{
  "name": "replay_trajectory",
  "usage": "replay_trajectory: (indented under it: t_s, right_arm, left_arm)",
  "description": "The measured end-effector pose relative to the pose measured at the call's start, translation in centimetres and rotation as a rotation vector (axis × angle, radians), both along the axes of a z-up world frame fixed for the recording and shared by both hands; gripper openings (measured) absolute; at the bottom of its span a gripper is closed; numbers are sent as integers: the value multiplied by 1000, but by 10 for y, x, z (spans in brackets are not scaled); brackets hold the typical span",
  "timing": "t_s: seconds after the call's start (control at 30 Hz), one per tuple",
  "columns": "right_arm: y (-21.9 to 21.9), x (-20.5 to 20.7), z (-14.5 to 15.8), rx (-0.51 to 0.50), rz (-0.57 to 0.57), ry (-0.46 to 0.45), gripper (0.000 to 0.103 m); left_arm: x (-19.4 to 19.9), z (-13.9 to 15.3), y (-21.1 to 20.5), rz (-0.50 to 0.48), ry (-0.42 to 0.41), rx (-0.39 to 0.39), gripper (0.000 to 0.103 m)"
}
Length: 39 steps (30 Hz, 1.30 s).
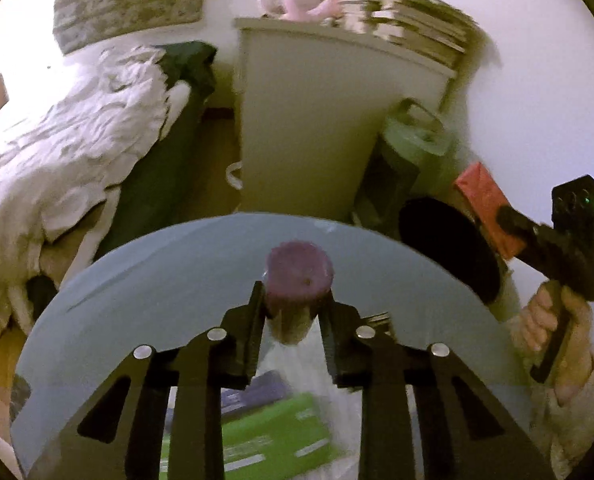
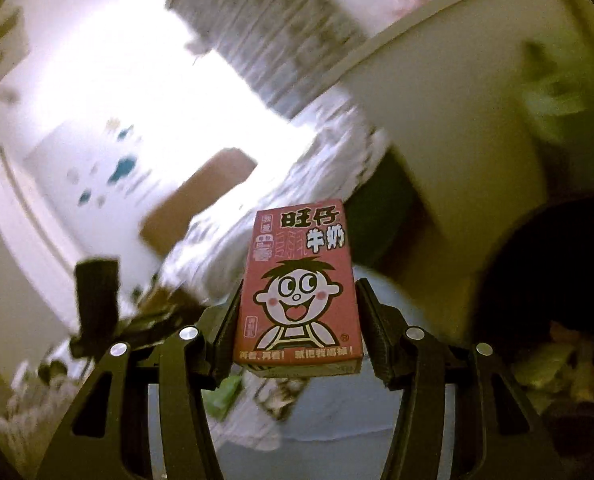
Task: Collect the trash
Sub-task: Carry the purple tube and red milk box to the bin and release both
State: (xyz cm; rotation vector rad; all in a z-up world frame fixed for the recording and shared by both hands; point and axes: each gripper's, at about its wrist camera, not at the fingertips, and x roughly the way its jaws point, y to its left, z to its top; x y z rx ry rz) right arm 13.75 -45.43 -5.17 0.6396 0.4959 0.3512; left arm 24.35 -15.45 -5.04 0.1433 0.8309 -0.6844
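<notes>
Two grippers in play, each loaded.

Left wrist view: left gripper [image 1: 295, 308] clamped on small purple-capped bottle [image 1: 297, 280], held above round glass table [image 1: 137, 292]. Green box [image 1: 273, 436] visible through glass below. White cabinet [image 1: 317, 120] behind, stacked books [image 1: 413, 20] on top; rumpled bed [image 1: 69, 140] at left. Right of table: person's hand [image 1: 553, 320] gripping other tool, red carton [image 1: 485, 208] in it, near black bin [image 1: 449, 248].

Right wrist view: right gripper [image 2: 297, 320] pinching red milk carton [image 2: 297, 284] by sides, upright, cartoon face toward camera. Background blurred. Dark bin mouth [image 2: 545, 280] at right.
</notes>
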Motion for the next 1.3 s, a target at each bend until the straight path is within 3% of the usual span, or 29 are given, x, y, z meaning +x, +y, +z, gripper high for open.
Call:
replay_trajectory:
  t_s: [0.27,0.6,0.8,1.3]
  right_arm:
    - [-84,-47,-3,25,-259,3,54]
    - [-144,-56,-34,87,-464,37,54]
    - [-173,-59,-48,103,-505,73,54]
    - [-163,-47,-48,23,-481,132,54]
  left_arm:
    - [-10,18,-71,-78,-14,-61,25]
    - [-8,18,-177,-178,25,-140,25]
    - [-4,0,-217,-202,77,-149,25]
    - [-2,-34,-253,-233,158,-123,25]
